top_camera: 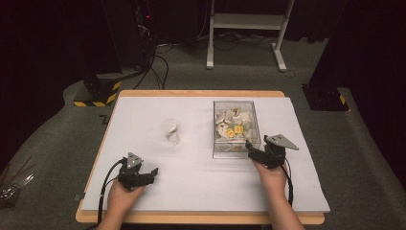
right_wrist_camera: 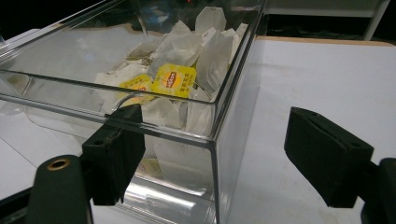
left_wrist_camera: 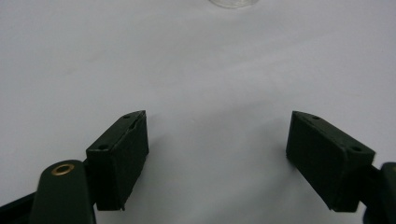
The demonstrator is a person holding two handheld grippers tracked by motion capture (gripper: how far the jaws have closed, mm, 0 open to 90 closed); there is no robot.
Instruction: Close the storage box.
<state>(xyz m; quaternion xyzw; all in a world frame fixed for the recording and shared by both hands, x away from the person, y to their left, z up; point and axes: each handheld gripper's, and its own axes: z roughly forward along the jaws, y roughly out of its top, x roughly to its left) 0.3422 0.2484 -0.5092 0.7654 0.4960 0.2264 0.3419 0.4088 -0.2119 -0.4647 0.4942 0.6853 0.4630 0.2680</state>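
Two grippers stand with jaws wide and empty as we hold the right gripper [top_camera: 256, 151] against the near right corner of the clear box [top_camera: 218, 125] of tea bags [right_wrist_camera: 175, 80], the left gripper [top_camera: 149, 175] near the table's [top_camera: 201, 182] near left corner.

Both grippers are black, with blocky padded jaws, a brass-ringed screw hole, grey three-cornered top plates and trailing black cables.

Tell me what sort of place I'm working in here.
Probably a lab or recording studio, not a kitchen: dark curtained walls, a hazard-striped stand base with cables on grey carpet, and a white-covered table holding a clear box of tea bags.
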